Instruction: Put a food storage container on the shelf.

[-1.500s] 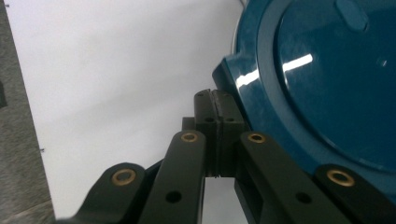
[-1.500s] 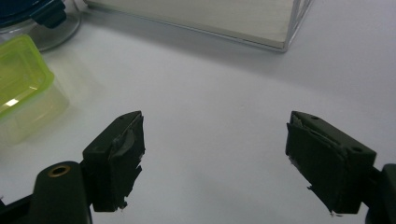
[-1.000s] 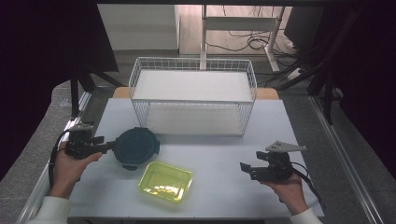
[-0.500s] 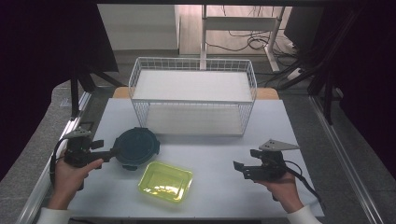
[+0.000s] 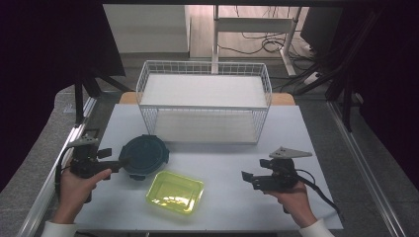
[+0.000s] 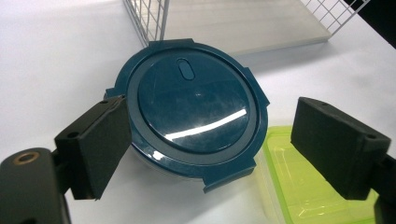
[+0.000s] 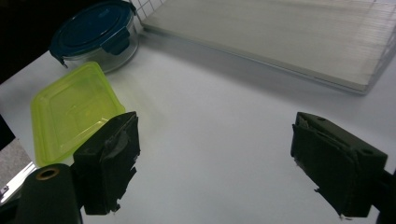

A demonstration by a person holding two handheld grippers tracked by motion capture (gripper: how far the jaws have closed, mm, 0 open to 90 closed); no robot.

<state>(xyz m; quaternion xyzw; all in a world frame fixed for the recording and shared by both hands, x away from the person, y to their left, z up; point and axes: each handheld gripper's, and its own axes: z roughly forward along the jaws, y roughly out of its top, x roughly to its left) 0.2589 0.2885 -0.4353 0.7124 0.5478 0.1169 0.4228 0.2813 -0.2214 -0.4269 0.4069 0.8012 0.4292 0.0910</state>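
Round dark-blue lidded container (image 5: 144,156): sits upright on the white table (image 5: 306,128), left of centre, near the front of the white wire basket (image 5: 204,101). Its lid lies flat, four clip tabs around the rim, a small oval mark toward the far side; being round, it has no long axis.

Your left gripper (image 5: 121,162): jaws spread wide, one pad (image 6: 100,140) touching or just beside the container's rim, the other well off over the tray; nothing is clamped.

Yellow-green translucent rectangular plastic tray (image 5: 175,192): just beside the container on its near-right, long axis running left-far to right-near, tilted to the table edge.

Your right gripper (image 5: 246,177): held above bare table at the right, jaws wide apart, empty, pointing left toward the tray.

Open room: bare table between tray and right gripper. Dark surroundings; cables on the floor beyond.
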